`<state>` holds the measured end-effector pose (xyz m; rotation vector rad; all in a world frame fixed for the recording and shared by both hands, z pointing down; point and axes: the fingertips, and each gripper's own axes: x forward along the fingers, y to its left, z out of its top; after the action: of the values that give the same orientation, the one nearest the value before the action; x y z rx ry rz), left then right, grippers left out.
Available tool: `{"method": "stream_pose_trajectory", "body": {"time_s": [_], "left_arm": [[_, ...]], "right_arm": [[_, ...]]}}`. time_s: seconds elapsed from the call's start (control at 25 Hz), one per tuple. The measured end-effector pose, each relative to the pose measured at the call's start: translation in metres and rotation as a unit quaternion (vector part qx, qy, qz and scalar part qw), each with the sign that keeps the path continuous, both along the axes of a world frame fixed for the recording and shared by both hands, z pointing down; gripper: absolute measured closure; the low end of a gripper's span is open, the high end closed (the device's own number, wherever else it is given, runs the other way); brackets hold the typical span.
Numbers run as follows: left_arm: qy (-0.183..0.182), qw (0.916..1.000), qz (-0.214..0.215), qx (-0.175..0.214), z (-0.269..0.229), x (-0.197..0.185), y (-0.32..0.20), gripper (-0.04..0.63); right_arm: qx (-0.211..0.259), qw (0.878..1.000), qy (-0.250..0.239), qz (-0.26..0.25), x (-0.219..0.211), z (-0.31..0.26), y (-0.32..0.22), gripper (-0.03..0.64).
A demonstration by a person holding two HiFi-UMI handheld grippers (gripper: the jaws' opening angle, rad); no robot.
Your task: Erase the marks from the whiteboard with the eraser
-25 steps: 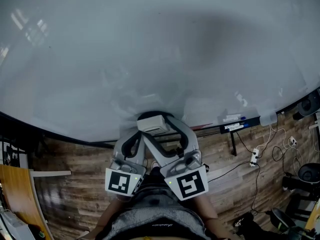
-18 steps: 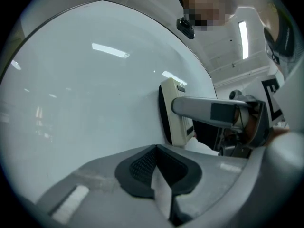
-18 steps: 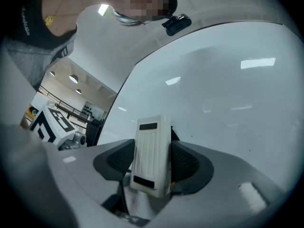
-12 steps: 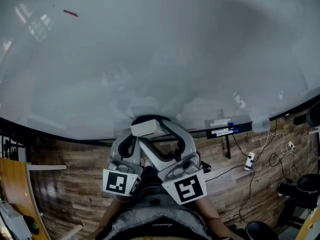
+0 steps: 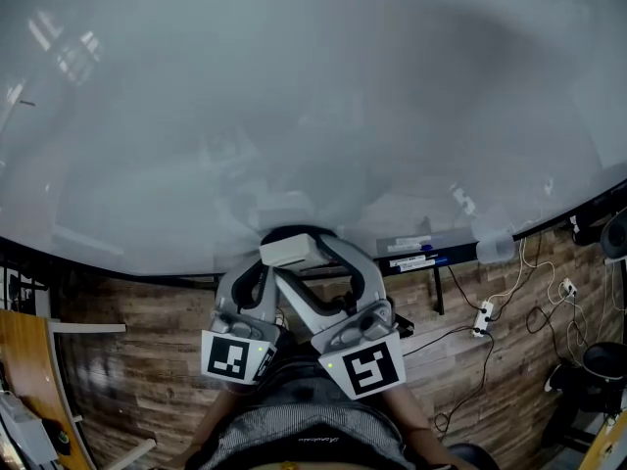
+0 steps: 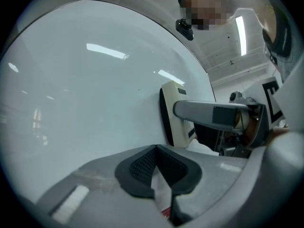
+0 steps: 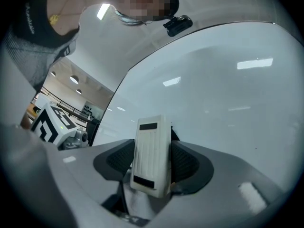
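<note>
the whiteboard (image 5: 294, 96) looks wiped across almost all of what the head view takes in. there is only glare and soft reflection, with no clear stroke of ink. one small dark speck (image 5: 26, 103) sits near the board's left edge, too small to tell whether it is a leftover mark or a reflection. my guess is the erasing is close to finished. what remains is to check that left edge and any part of the board outside the frame.

the right tongs (image 7: 151, 161) are closed on the eraser (image 7: 151, 151), their ribbed pads pressing its two long sides, with the pale plastic back facing the camera. in the left gripper view the eraser's dark felt face is turned toward the board, low down near its bottom edge. it seems to be touching the surface or just off it; i cannot tell which.

the left tongs (image 6: 156, 167) are shut — pad against pad, holding nothing. they point at bare board just beside the eraser and take no part in the wiping.
</note>
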<state>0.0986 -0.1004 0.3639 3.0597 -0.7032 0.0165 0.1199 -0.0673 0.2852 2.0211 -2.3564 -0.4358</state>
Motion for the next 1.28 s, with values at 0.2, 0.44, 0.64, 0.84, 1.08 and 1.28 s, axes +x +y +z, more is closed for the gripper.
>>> {"method": "stream_pose_trajectory", "body": {"time_s": [0.2, 0.44, 0.64, 0.84, 1.08, 1.28], "left_arm": [[-0.001, 1.0, 0.001, 0.004, -0.001, 0.023, 0.015, 0.592], [0.002, 1.0, -0.007, -0.006, 0.004, 0.048, 0.033, 0.592], [0.011, 0.9997, -0.019, -0.007, 0.002, 0.061, 0.044, 0.592], [0.013, 0.9988, -0.045, -0.011, 0.008, 0.062, 0.05, 0.592], [0.015, 0.9983, -0.055, -0.013, 0.009, 0.051, 0.05, 0.592], [0.019, 0.9993, -0.029, -0.017, 0.003, 0.048, 0.044, 0.592]], "right_arm": [[-0.003, 1.0, 0.002, 0.005, 0.026, 0.0, 0.015, 0.368], [-0.007, 1.0, 0.005, 0.009, 0.058, 0.004, 0.032, 0.368], [-0.012, 1.0, 0.007, -0.004, 0.067, 0.004, 0.039, 0.37], [-0.01, 1.0, 0.008, -0.015, 0.069, 0.006, 0.041, 0.37], [-0.006, 1.0, 0.005, -0.005, 0.068, 0.008, 0.04, 0.37], [0.001, 1.0, -0.005, 0.021, 0.068, 0.005, 0.036, 0.368]]}}
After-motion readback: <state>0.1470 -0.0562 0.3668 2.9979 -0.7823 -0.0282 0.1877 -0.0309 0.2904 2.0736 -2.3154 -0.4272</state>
